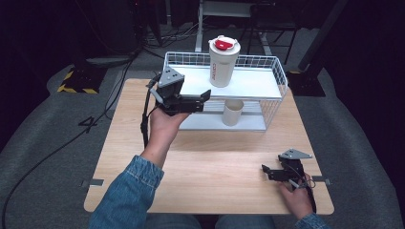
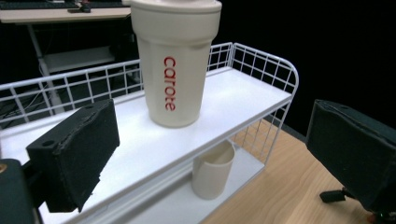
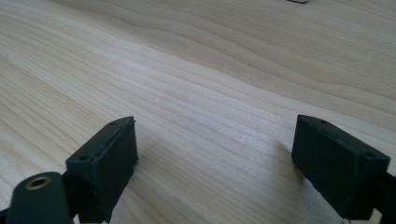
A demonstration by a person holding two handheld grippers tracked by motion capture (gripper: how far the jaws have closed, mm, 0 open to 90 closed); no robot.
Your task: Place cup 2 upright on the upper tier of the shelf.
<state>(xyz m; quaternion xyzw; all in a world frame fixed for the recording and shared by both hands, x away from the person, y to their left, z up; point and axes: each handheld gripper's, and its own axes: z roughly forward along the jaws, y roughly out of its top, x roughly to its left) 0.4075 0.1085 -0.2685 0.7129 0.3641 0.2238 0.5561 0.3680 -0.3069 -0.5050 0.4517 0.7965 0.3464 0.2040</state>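
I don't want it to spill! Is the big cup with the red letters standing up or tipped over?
Standing up. The big cup sits flat on the white rack's top shelf, red-capped lid on top. The left claw is open, not touching it.

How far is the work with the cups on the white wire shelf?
Nothing looks moved yet: the tall cream tumbler with red lid stands on the top white shelf, the small cream cup below it. The left tool is open, aimed at the tumbler, holding nothing. The right tool is open at the wooden table.
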